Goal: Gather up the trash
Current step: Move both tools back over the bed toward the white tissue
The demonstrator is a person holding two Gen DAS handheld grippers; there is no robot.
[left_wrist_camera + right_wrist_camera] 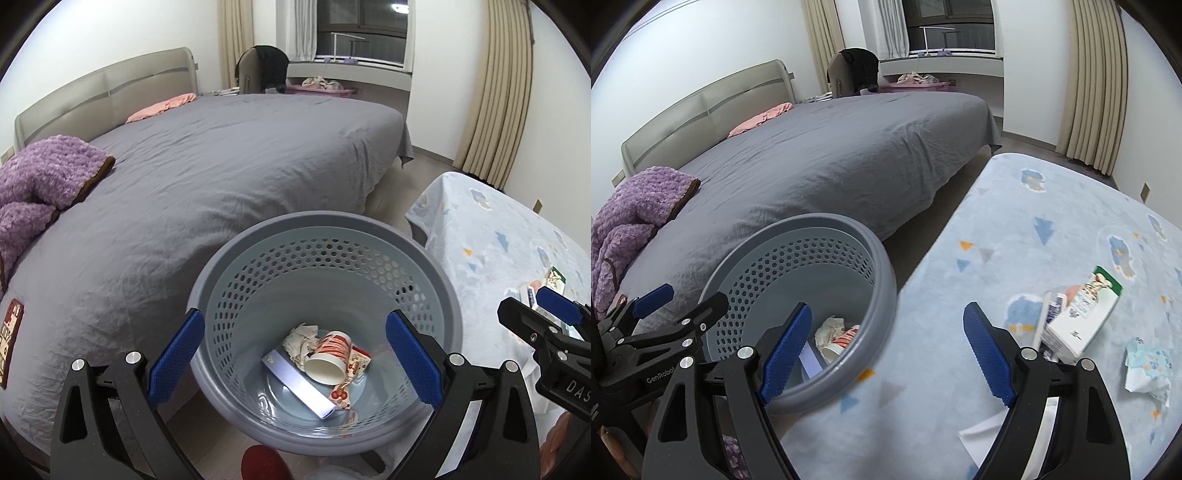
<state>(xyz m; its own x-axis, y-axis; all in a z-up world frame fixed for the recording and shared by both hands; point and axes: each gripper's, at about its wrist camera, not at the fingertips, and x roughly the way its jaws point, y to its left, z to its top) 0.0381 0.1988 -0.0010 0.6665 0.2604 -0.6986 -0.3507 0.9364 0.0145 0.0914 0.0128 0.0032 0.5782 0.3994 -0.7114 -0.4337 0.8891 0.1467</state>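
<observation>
A grey perforated basket (369, 229) stands between the bed and a table draped in a light blue blanket (1034, 206). It holds a paper cup (328, 354), crumpled paper (301, 338), a flat white box (299, 384) and a printed wrapper (347, 384). My left gripper (295, 317) hovers over the basket's mouth, open and holding nothing. My right gripper (886, 317) is open over the table's left edge, beside the basket rim (886, 280), also holding nothing. On the table lie a white and green carton (1082, 317), a crumpled tissue (1148, 369) and a white paper scrap (982, 432).
A large bed with a grey sheet (221, 166) fills the left and the middle, with a purple blanket (44, 177) and a pink pillow (162, 107) on it. Beige curtains (498, 92) hang at the right. A red object (262, 461) sits low beside the basket.
</observation>
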